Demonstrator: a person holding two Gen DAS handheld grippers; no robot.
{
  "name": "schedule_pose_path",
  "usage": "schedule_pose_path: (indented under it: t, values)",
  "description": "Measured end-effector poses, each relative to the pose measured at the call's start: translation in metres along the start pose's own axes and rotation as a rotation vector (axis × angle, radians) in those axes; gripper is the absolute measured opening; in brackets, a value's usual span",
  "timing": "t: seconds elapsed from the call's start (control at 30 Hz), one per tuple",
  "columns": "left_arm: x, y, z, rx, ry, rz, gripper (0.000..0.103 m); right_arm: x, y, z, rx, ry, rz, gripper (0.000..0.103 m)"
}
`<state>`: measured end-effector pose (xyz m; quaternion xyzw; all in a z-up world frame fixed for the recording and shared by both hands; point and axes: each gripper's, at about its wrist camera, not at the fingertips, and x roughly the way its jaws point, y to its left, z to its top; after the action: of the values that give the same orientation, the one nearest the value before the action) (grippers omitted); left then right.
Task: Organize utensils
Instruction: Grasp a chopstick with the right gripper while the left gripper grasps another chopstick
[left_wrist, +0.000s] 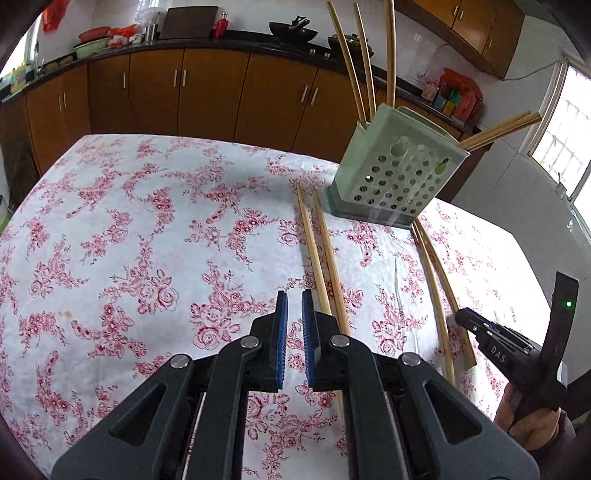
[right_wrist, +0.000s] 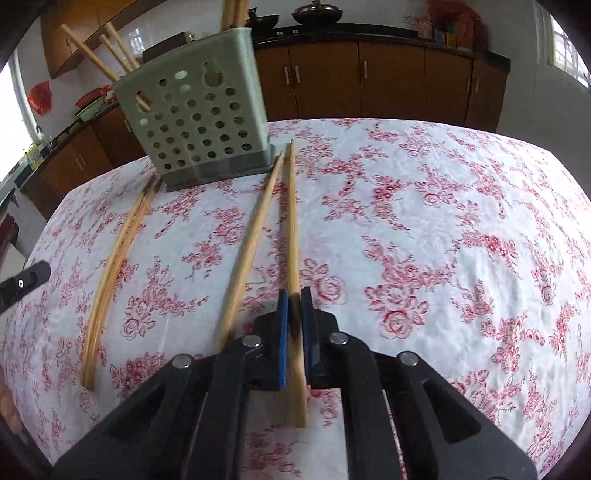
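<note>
A pale green perforated utensil holder (left_wrist: 399, 173) (right_wrist: 199, 122) stands at the far side of the table with several wooden chopsticks upright in it. Two pairs of chopsticks lie on the cloth in front of it. My right gripper (right_wrist: 294, 295) is shut on the right stick (right_wrist: 293, 221) of one pair, and its mate (right_wrist: 255, 236) lies just to the left. My left gripper (left_wrist: 294, 295) is shut with nothing between its pads, just left of the other pair (left_wrist: 317, 251) (right_wrist: 114, 269). The right gripper (left_wrist: 461, 315) also shows in the left wrist view.
The table wears a white cloth with red flowers (left_wrist: 147, 240). Brown kitchen cabinets (left_wrist: 207, 96) under a dark counter with pots and bowls run behind the table. A window (left_wrist: 565, 140) is at the right. The table's far edge lies just behind the holder.
</note>
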<state>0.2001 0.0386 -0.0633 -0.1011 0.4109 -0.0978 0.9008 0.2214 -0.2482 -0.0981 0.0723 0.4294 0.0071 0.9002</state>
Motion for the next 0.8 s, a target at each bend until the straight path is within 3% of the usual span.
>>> schedule_pose_path:
  t: [0.13,0.23,0.5,0.8]
  values:
    - [0.011,-0.007,-0.009,0.002,0.035,-0.035,0.009,-0.003,-0.035,0.005,0.117,-0.018,-0.077,0.008]
    - [0.021,-0.013,-0.015,0.001,0.061,-0.051,0.009,-0.004,-0.048,0.006,0.157,-0.016,-0.069,0.008]
    - [0.037,-0.026,-0.017,0.003,0.083,-0.053,0.009,-0.005,-0.045,0.004,0.119,-0.017,-0.080,0.008]
    - [0.045,-0.029,-0.020,0.020,0.087,0.012,0.008,-0.004,-0.042,0.007,0.090,-0.013,-0.087,0.008]
